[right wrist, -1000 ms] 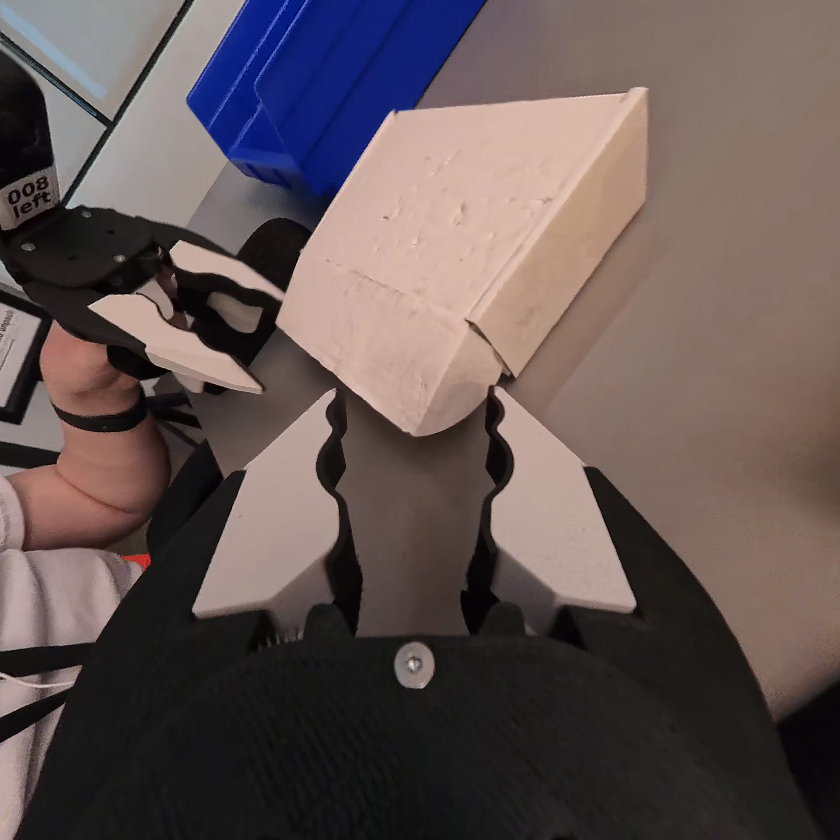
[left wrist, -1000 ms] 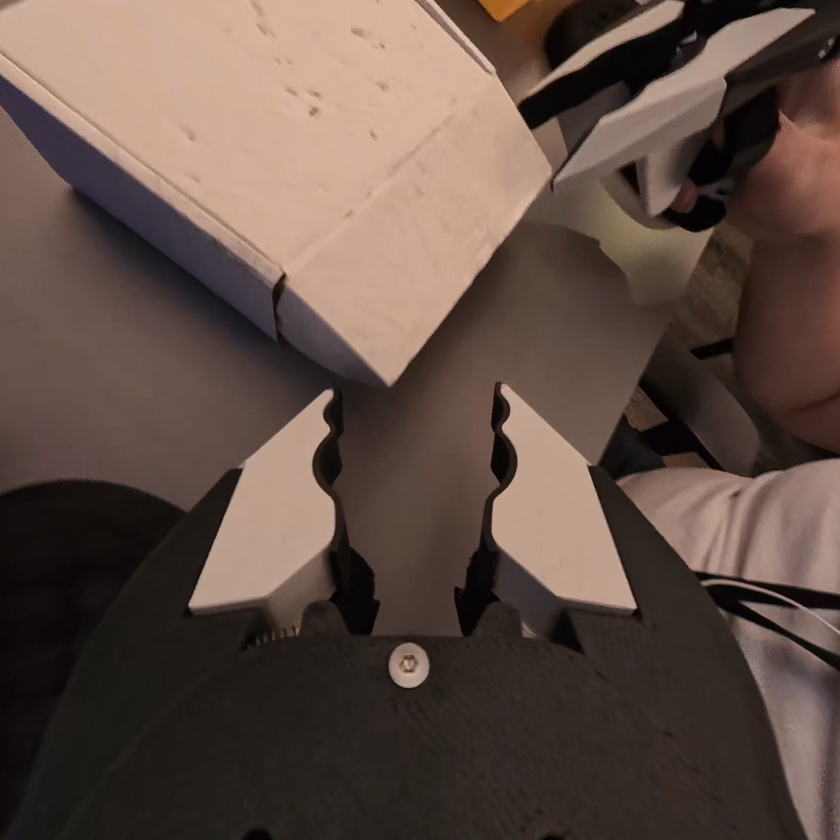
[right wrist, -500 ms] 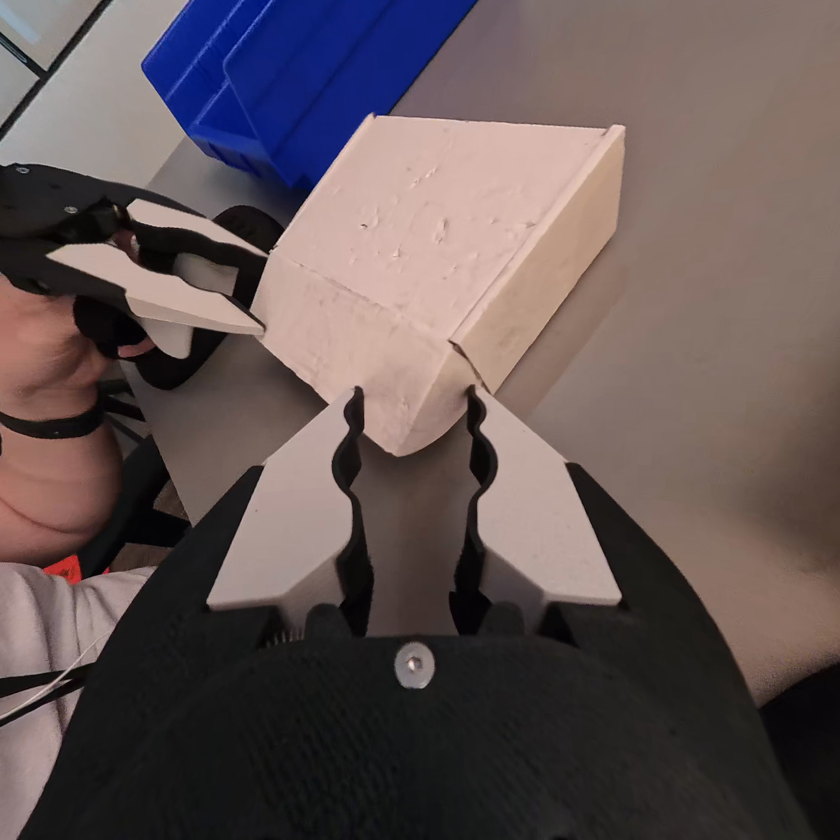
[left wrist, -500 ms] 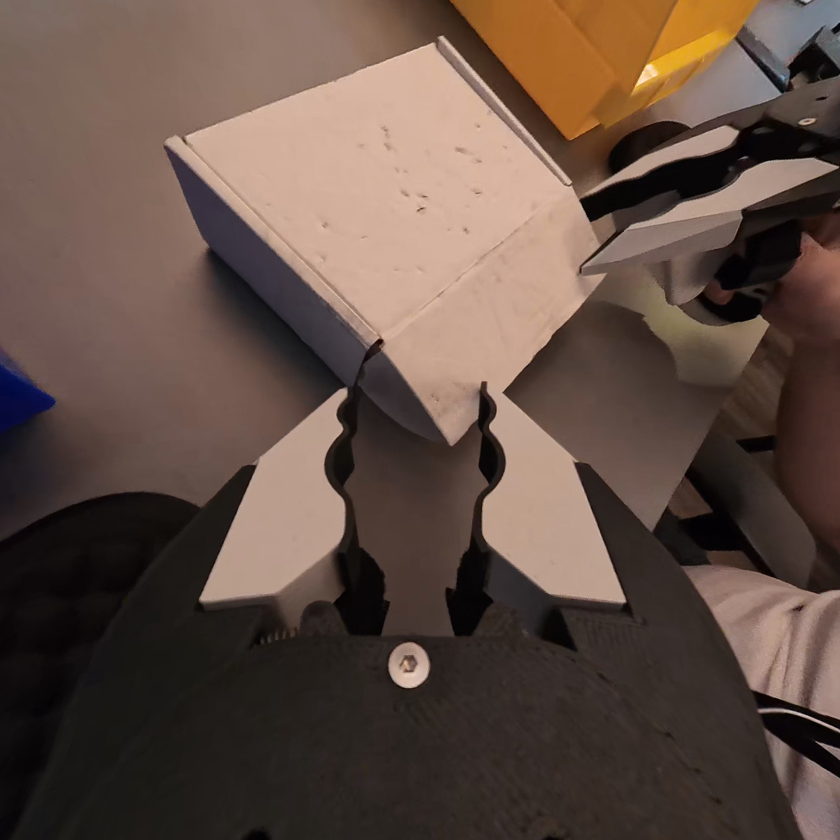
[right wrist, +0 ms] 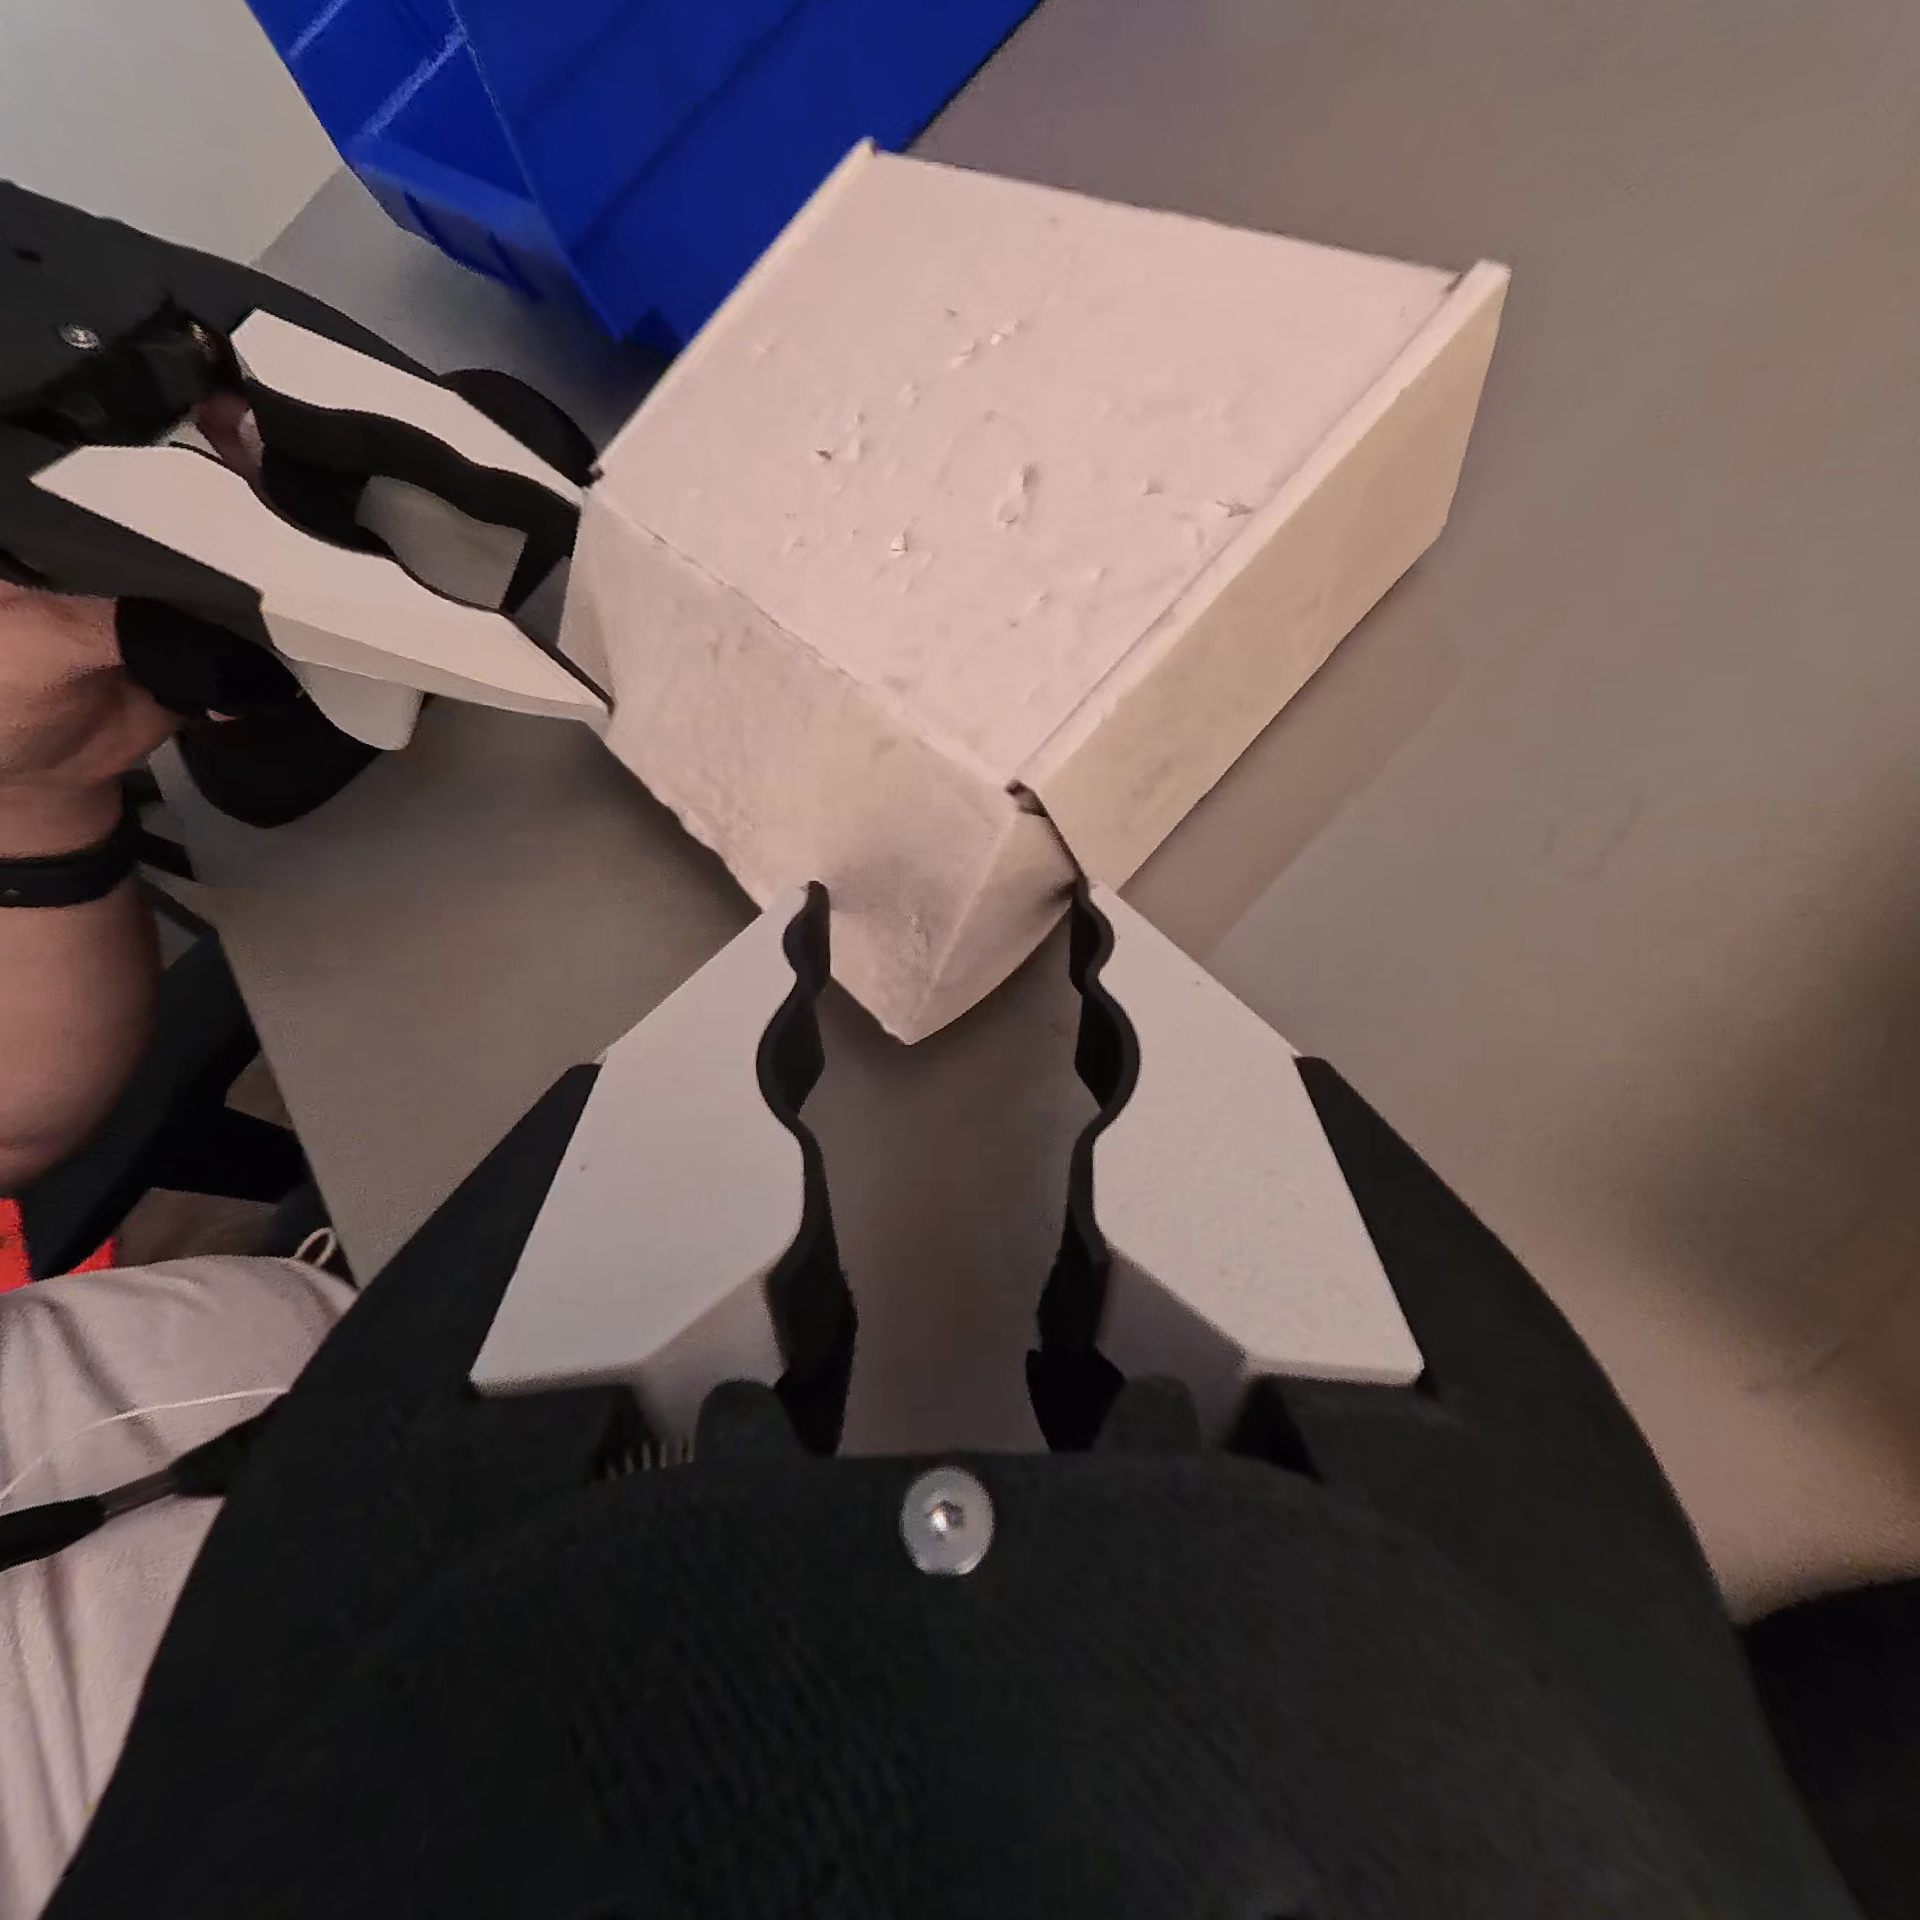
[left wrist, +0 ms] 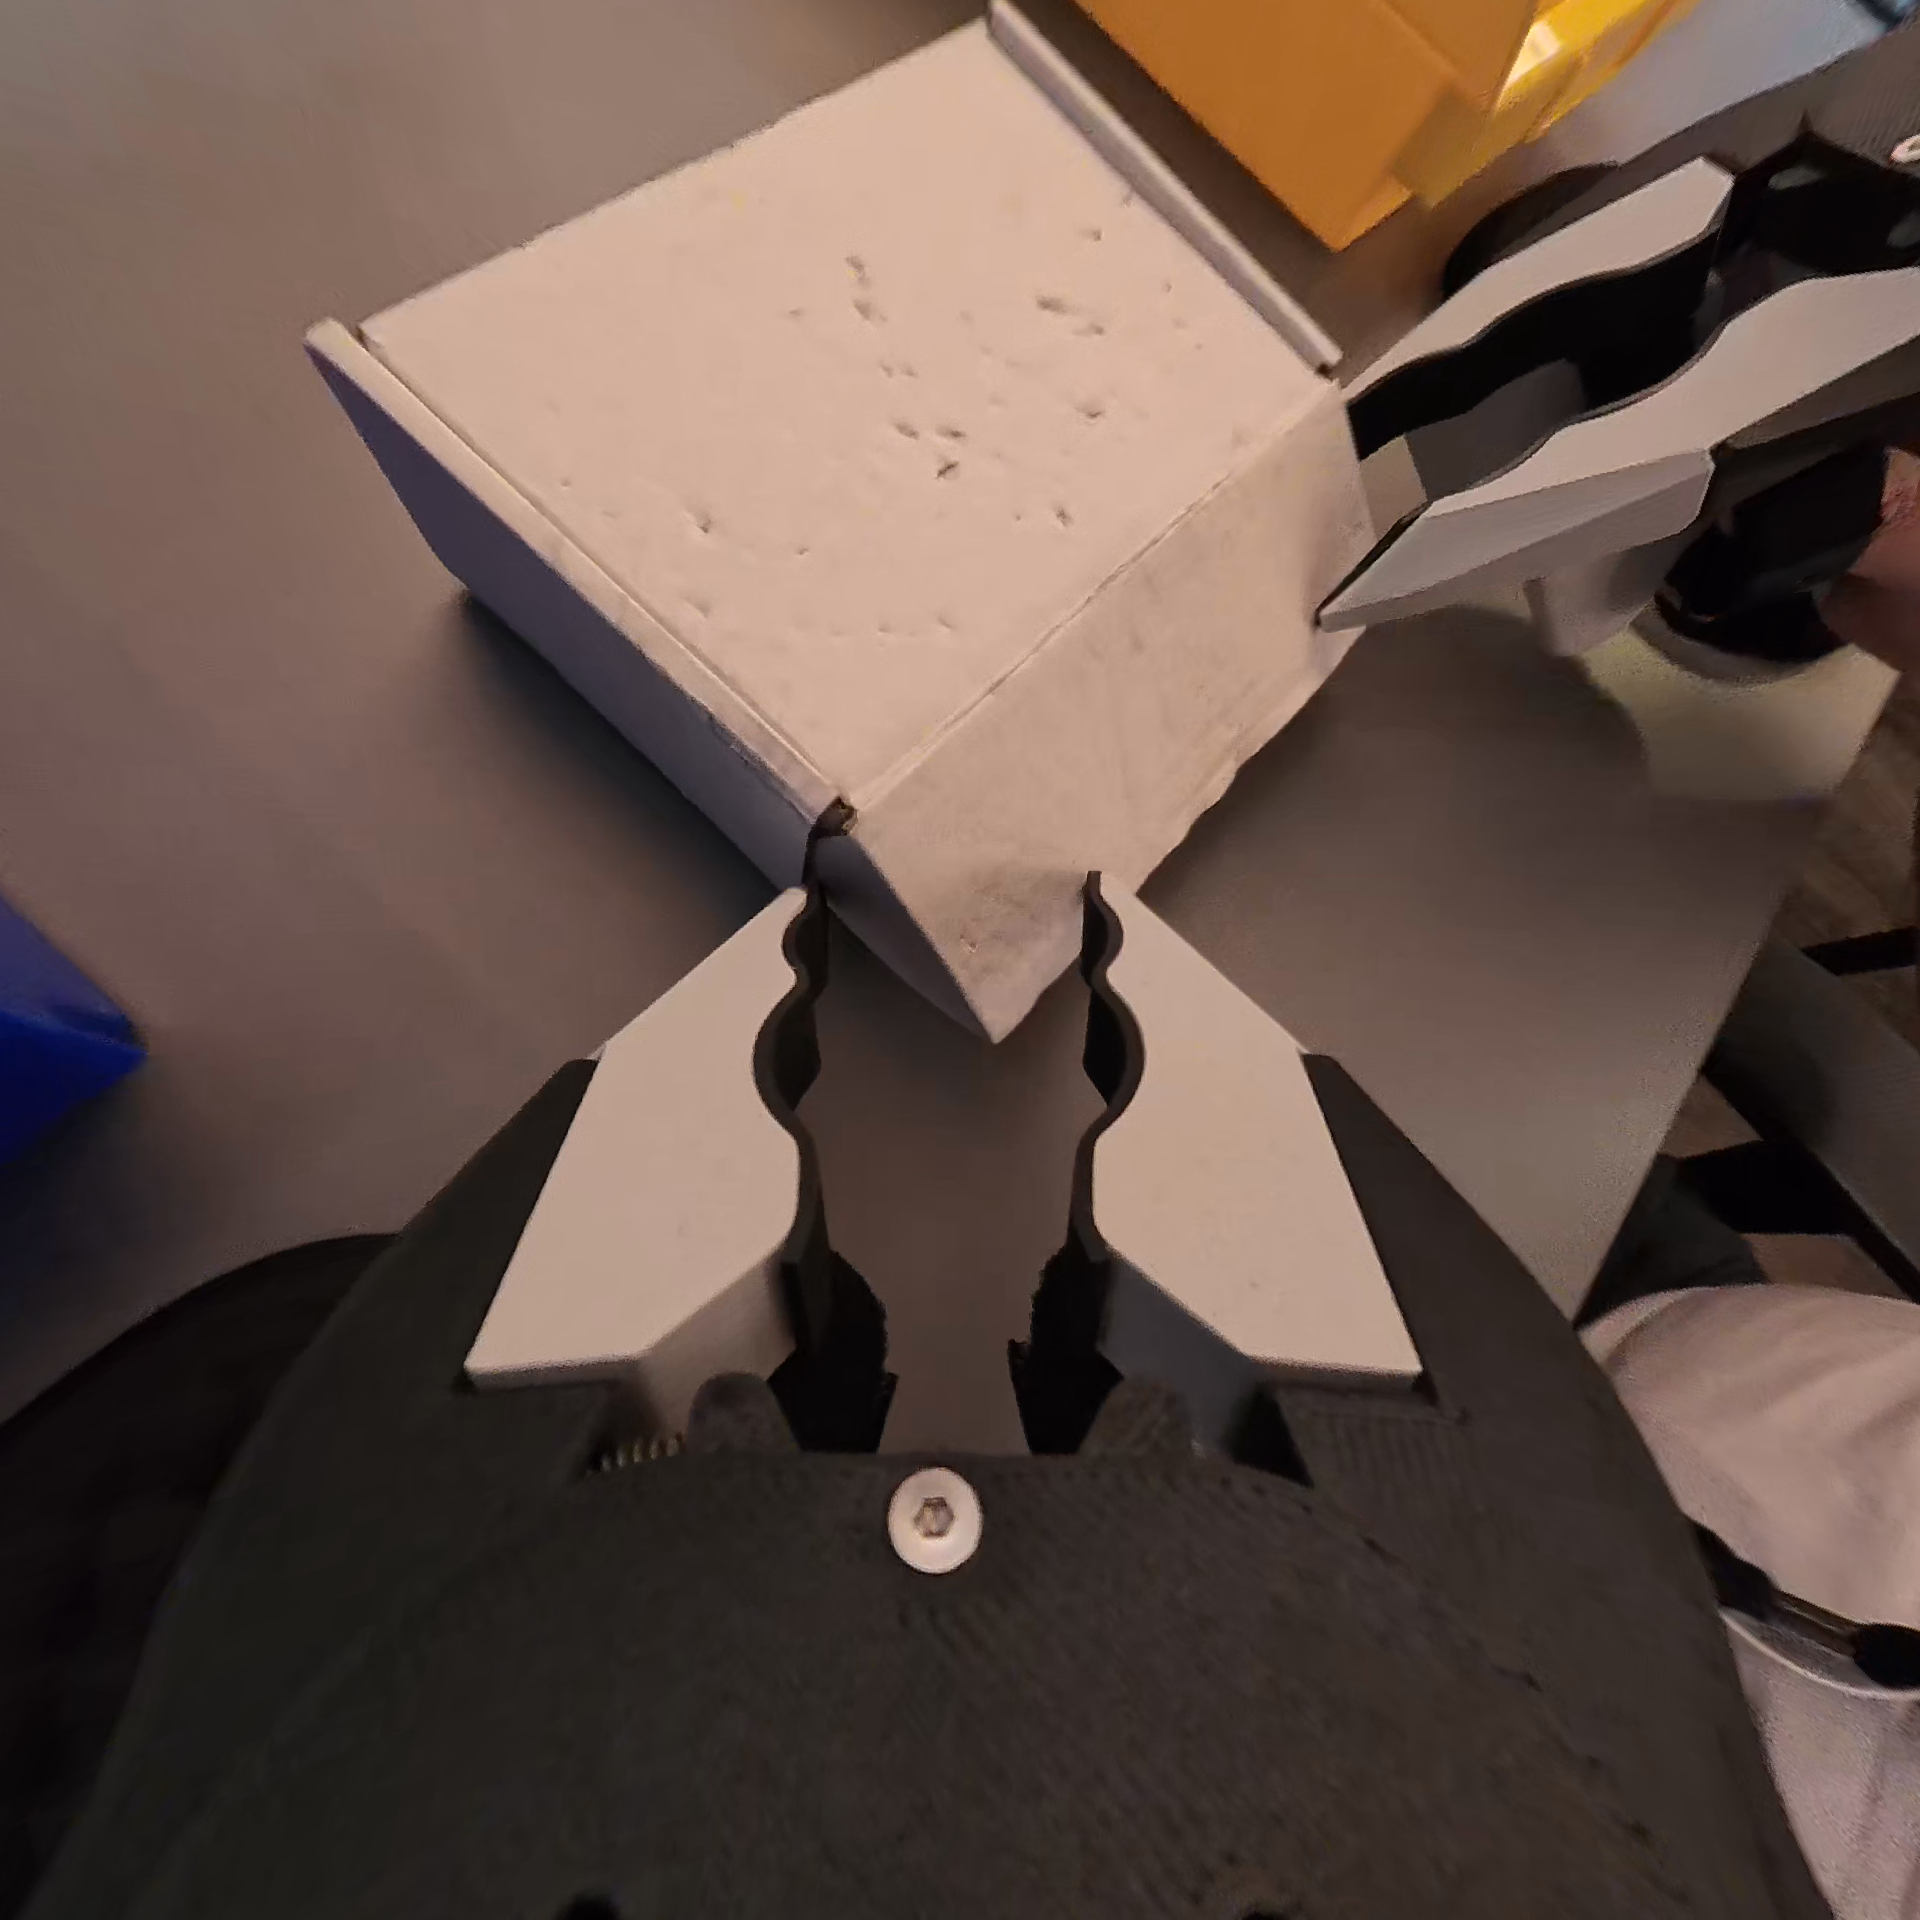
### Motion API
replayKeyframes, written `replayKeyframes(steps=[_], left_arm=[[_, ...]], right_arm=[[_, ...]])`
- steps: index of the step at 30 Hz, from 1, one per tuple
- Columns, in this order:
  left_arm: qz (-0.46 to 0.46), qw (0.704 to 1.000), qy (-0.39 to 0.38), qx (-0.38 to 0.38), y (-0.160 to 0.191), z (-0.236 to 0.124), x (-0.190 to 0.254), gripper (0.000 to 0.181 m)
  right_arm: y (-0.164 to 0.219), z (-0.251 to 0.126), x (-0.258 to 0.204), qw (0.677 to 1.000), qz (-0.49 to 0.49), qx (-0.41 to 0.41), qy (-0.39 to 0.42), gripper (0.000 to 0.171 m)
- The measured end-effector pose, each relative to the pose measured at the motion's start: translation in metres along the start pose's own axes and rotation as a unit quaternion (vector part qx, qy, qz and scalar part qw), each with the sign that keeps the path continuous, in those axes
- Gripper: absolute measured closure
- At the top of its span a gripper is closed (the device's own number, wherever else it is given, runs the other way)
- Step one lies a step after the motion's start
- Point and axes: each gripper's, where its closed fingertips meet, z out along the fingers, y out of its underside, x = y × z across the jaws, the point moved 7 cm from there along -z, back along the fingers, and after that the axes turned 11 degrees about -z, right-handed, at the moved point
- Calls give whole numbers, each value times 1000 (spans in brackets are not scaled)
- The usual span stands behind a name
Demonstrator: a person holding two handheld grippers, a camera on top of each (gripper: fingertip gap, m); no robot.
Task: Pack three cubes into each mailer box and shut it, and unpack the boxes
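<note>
Left wrist view: the left gripper [left wrist: 948, 909] has its jaws apart, straddling the near left corner of the white mailer box [left wrist: 831, 468]. The box is closed and sits flat on the grey table [left wrist: 260, 831], turned diagonally so one corner points straight into the claw; top face and front flap run away up and to the right. It looks close to square, so no long axis can be told. The right gripper [left wrist: 1351, 520], jaws also spread, meets the flap's other end to the upper right. A yellow bin [left wrist: 1299, 94] lies beyond the box, a blue bin [left wrist: 52, 1029] at the left edge. Half a second ago the corner sat less deep between the tips.

Right wrist view: the right gripper [right wrist: 945, 894] is open around the near right corner of the box [right wrist: 987, 468], both tips about touching the cardboard. The left gripper [right wrist: 587, 592] reaches the flap from the left. A blue bin [right wrist: 623, 135] stands behind. The box shows no print or label.
</note>
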Motion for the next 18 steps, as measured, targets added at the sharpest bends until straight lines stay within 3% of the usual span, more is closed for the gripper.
replayKeyframes(steps=[3, 13, 18], left_arm=[[21, 1000, -9, 16, -4, -1, 1, 134], [24, 999, -15, 25, -4, 3, -3, 137], [-3, 999, -19, 30, -10, 3, -12, 141]], right_arm=[[2, 0, 1, 1000, 16, 5, -18, 120], [-3, 4, -2, 996, -80, -12, 47, 121], [-7, 8, 2, 998, -59, -12, 29, 124]])
